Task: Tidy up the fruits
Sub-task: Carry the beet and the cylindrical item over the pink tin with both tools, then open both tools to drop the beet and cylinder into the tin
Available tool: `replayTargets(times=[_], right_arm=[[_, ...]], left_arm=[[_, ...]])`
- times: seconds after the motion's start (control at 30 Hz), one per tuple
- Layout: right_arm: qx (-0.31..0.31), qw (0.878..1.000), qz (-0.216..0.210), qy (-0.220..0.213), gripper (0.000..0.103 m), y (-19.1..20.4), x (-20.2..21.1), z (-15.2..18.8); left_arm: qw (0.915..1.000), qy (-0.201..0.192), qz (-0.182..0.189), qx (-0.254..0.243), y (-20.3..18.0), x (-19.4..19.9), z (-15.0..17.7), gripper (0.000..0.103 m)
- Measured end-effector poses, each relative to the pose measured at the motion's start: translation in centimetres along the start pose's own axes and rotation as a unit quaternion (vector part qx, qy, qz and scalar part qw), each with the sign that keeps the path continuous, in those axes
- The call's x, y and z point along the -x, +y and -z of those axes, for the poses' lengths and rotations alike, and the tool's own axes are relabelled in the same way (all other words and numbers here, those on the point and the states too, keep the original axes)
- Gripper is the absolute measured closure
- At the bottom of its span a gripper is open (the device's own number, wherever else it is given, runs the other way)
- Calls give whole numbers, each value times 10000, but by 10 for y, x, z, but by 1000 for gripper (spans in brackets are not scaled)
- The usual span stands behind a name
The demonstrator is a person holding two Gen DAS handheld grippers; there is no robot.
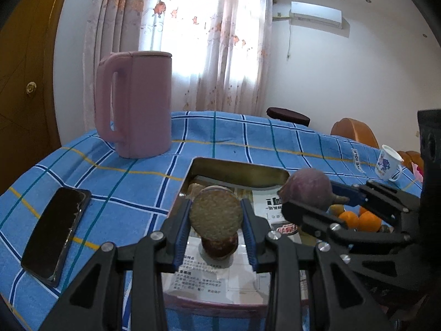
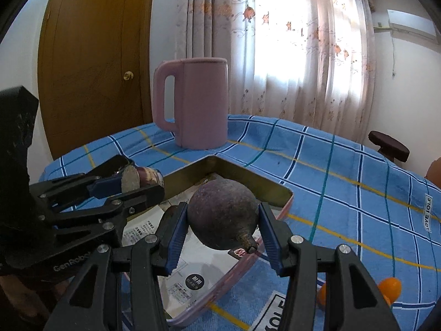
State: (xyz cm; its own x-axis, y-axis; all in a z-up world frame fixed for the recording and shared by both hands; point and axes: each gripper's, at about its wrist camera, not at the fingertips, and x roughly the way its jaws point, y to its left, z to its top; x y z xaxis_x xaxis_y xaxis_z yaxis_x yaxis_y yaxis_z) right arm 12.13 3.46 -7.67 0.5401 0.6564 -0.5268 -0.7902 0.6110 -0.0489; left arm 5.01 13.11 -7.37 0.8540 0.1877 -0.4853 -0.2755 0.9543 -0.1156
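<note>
Above blue checked cloth and tray, left gripper clamps a cut tuber, right gripper a purple root; crowded tongs risk knocking either loose.

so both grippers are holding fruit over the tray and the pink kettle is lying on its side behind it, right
Not quite: the pink kettle stands upright behind the tray, as the right wrist view shows. Both the left gripper and right gripper do hold fruit over it.

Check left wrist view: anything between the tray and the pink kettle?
Nothing. In the left wrist view only bare blue checked tablecloth lies between the tray and the pink kettle.
</note>
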Motion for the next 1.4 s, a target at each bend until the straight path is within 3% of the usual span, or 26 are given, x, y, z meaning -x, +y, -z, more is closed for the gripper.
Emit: replayTargets(times=[0.43, 0.7, 0.83, 0.9, 1.0, 1.07, 1.13, 1.23, 1.4], right_arm=[[7, 9980, -182, 600, 51, -1, -27, 5], [137, 9974, -188, 681, 50, 4, -30, 5], [108, 9978, -170, 634, 42, 3, -29, 4], [68, 9984, -114, 556, 34, 1, -26, 4], [-22, 9991, -45, 420, 32, -3, -14, 4], [-5, 9995, 71, 308, 32, -7, 0, 6], [39, 9994, 264, 225, 31, -15, 21, 11], [-112, 9980, 608, 108, 26, -36, 55, 24], [-681, 9899, 1240, 135, 26, -86, 108, 56]], left_arm=[[9994, 336, -34, 43, 7, -11, 5, 67], [9990, 415, -134, 42, 9, -14, 8, 67], [9991, 362, -221, 14, 8, -9, 7, 67], [9993, 282, -263, -9, 8, -3, 6, 64], [9997, 108, -206, 2, 8, 10, 3, 49], [9999, -77, -135, 6, 4, 21, 1, 23], [9996, -279, -71, 1, -2, 31, -1, 9], [9986, -416, 272, -158, -26, 41, -5, 7], [9961, -260, 683, -494, -68, 36, 0, 7]])
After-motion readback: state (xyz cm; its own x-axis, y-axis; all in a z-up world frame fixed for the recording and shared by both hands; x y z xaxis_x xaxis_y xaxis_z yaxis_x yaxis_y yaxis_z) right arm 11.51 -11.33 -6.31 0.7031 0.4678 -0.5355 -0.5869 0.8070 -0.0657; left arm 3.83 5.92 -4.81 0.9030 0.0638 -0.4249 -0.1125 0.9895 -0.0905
